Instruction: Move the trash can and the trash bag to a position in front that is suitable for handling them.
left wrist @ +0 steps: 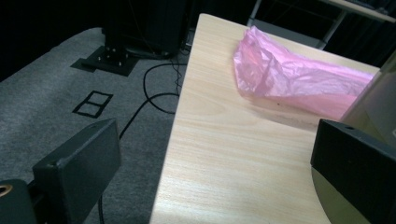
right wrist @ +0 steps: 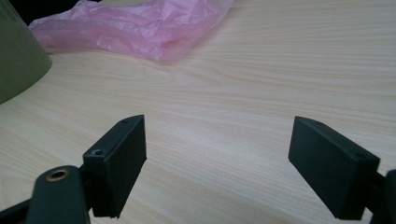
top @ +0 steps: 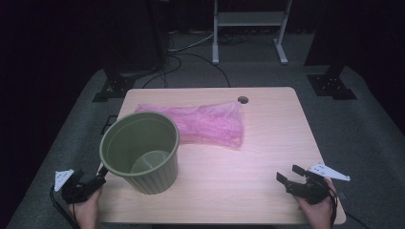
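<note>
With both sets of fingers spread and empty, I am readying my right gripper (top: 292, 179) to pinch the bag (top: 205, 124) lying at twelve o'clock behind the bin (top: 141, 152), my left gripper (top: 95, 183) steadying near the bin's base.

an empty green ribbed bin (top: 141, 152) stands upright, its far rim overlapping a flat pink bag (top: 205, 124).

Crinkled pink plastic bag (top: 200, 124), matt wood table (top: 267, 157)

The green bin (top: 140, 151) hides part of the pink bag (top: 205, 125).
</note>
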Demonstrator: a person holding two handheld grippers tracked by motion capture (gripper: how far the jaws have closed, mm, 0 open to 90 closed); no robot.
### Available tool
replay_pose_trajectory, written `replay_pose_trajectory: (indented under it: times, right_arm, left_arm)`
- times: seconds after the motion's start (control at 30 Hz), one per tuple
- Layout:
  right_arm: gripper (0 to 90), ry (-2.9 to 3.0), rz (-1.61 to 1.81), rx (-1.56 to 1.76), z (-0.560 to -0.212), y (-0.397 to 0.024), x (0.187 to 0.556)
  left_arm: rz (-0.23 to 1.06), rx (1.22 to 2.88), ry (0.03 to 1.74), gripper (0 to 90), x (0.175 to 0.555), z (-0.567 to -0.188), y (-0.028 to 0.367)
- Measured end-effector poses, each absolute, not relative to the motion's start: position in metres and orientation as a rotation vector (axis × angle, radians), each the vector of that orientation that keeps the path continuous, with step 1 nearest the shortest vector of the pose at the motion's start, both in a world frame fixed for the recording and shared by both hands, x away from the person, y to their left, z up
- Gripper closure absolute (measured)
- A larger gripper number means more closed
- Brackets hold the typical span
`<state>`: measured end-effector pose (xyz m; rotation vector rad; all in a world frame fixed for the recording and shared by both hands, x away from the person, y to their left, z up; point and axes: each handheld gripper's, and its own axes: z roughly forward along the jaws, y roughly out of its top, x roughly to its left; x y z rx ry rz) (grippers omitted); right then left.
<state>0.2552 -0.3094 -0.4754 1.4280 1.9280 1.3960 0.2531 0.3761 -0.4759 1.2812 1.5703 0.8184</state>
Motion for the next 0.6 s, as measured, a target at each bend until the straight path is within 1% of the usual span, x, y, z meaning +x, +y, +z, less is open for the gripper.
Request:
replay_pose_trajectory:
  times: [0.2,0.4,0.47,0.6]
  right_arm:
    - [18.3,1.926,1.409,1.432,-0.476,-0.31,0.257]
    - [18.3,1.912,1.401,1.429,-0.474,-0.31,0.253]
    - [18.3,1.905,1.4,1.427,-0.472,-0.31,0.252]
    - [18.3,1.897,1.394,1.424,-0.47,-0.311,0.251]
  left_arm:
    - [0.802,1.328,1.555,0.5,0.258,-0.475,0.363]
    - [0.799,1.369,1.511,0.5,0.263,-0.471,0.341]
    - [0.805,1.385,1.506,2.1,0.265,-0.469,0.335]
    - [0.804,1.428,1.476,2.1,0.275,-0.468,0.32]
